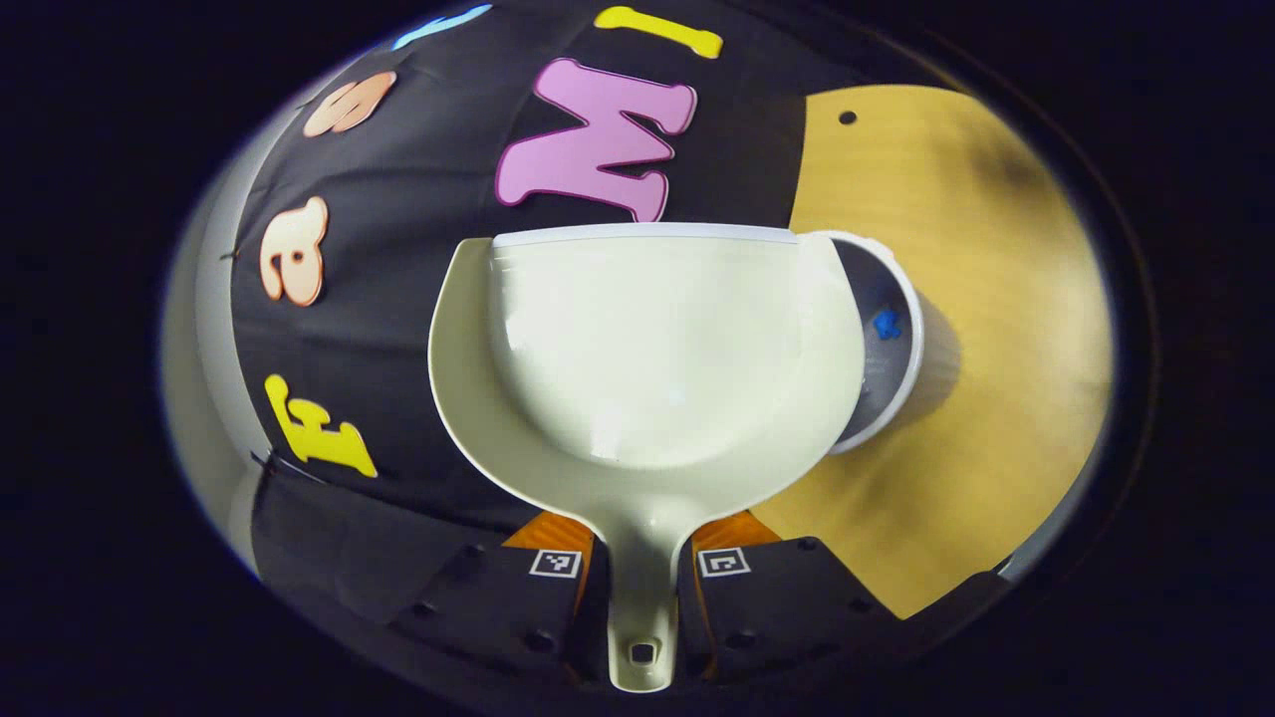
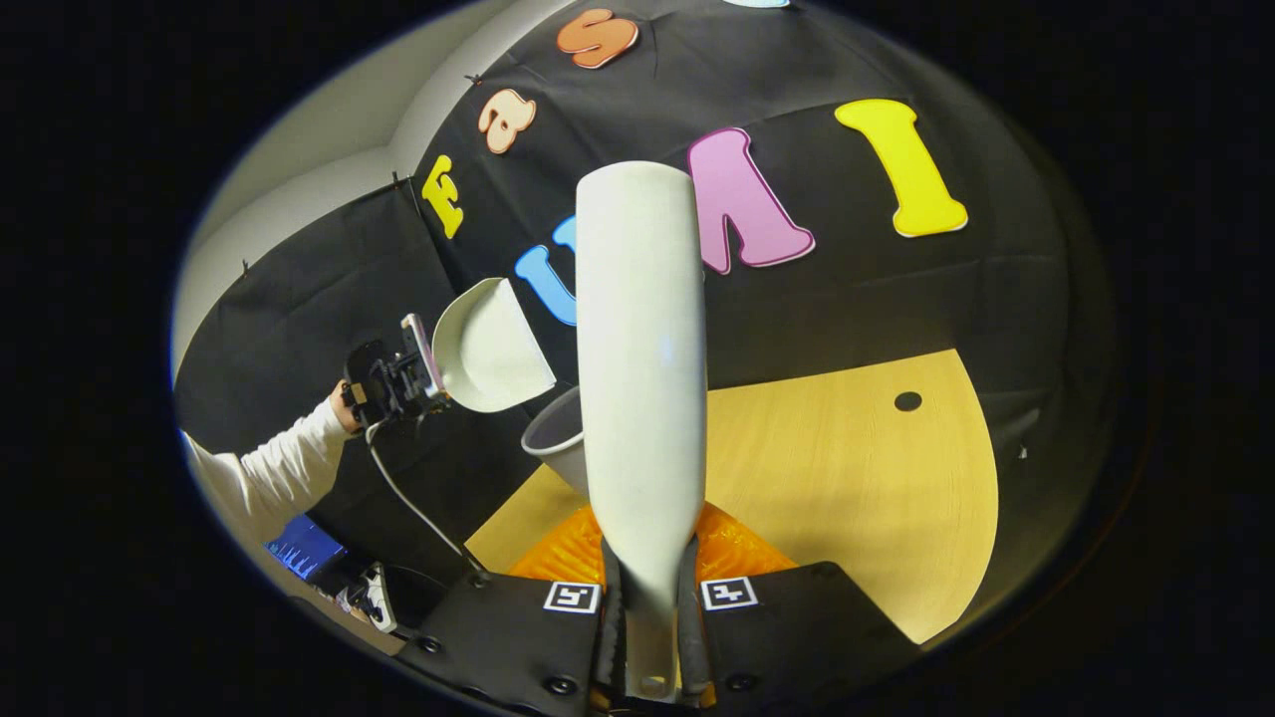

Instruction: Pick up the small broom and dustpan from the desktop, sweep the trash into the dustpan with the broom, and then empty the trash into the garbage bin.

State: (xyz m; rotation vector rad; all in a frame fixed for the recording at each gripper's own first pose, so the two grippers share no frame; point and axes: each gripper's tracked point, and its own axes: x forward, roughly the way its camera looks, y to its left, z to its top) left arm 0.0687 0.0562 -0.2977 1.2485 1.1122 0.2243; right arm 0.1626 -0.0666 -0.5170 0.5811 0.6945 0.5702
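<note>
My left gripper [image 1: 642, 578] is shut on the handle of the cream dustpan [image 1: 647, 349], whose scoop is tipped up and looks bare inside. Just behind its right edge stands the grey garbage bin [image 1: 911, 329] with a blue scrap [image 1: 886, 322] inside. My right gripper [image 2: 642, 597] is shut on the handle of the small white broom [image 2: 642, 378], which points up and away. In the right gripper view the dustpan [image 2: 488, 349] hangs tilted over the bin [image 2: 558, 438], held by the left gripper [image 2: 393, 383] and a white-sleeved arm [image 2: 269, 478].
The wooden desktop [image 1: 976, 299] has a small round hole [image 1: 848, 118] near its far edge; it also appears in the right gripper view [image 2: 847, 478]. A cable [image 2: 408, 508] drops from the left gripper toward a power strip [image 2: 374, 597] and a blue object [image 2: 304, 548] below.
</note>
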